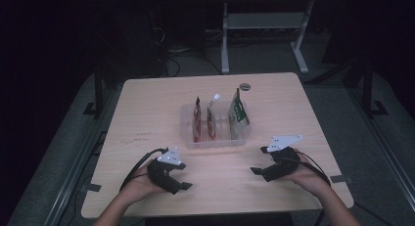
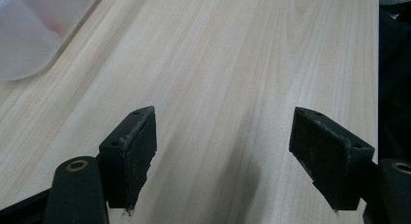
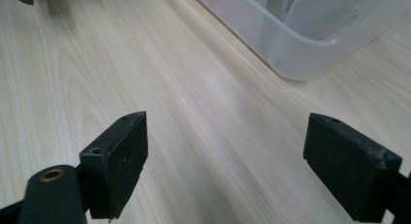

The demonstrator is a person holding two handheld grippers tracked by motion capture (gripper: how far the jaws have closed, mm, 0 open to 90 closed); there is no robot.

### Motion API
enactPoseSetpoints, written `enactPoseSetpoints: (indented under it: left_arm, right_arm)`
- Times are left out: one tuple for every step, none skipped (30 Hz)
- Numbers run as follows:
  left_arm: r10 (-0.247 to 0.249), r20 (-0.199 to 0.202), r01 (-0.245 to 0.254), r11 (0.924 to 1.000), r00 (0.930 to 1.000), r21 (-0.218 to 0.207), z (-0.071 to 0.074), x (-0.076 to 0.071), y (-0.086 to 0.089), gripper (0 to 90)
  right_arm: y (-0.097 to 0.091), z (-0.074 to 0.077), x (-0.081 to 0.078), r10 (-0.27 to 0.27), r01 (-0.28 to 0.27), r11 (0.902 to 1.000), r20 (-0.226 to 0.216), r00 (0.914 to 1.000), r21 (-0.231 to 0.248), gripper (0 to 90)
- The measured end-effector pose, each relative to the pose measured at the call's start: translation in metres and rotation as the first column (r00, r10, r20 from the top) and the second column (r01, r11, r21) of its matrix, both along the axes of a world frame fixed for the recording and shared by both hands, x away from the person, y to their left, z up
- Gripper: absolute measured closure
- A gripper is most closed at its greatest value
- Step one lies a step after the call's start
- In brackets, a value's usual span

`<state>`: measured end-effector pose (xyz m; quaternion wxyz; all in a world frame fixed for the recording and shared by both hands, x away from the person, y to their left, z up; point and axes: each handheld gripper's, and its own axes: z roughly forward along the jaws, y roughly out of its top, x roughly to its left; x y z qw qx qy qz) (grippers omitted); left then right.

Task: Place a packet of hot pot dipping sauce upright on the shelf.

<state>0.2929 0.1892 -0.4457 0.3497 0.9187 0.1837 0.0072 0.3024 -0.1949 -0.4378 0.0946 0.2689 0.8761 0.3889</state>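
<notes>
A clear plastic bin (image 1: 188, 133) stands at the middle of the wooden table (image 1: 147, 113). Upright in it are two red-brown pouches (image 1: 197, 121), one beside a white-capped spout (image 1: 214, 99), and a green pouch (image 1: 239, 113) at its right end. My left gripper (image 1: 182, 177) rests low near the table's front left, open, with bare wood between its jaws (image 2: 225, 132); the bin's corner (image 2: 29, 44) lies off to its upper left. My right gripper (image 1: 259, 160) sits at the front right, open and empty (image 3: 225, 136), with the bin's corner (image 3: 300, 44) ahead to the right.
A small dark round object (image 1: 244, 86) lies on the table behind the bin. Bare wood stretches between the two grippers and in front of the bin. The table's right edge (image 2: 378, 64) runs close beside the left gripper's right jaw. A grey stand (image 1: 264, 35) is on the floor beyond.
</notes>
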Motion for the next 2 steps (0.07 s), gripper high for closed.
enactPoseSetpoints:
  left_arm:
    - [0.0,0.001,0.0,1.0,1.0,-0.001,-0.0001,0.0002,0.0,24.9]
    - [-0.001,0.002,0.001,1.0,1.0,0.001,-0.0001,0.0003,-0.0001,24.8]
  right_arm:
    - [0.0,0.0002,-0.0002,-0.005,0.005,1.0,-0.002,1.0,0.003,15.8]
    - [-0.0003,0.0001,-0.0001,-0.005,0.005,1.0,-0.002,1.0,0.005,15.8]
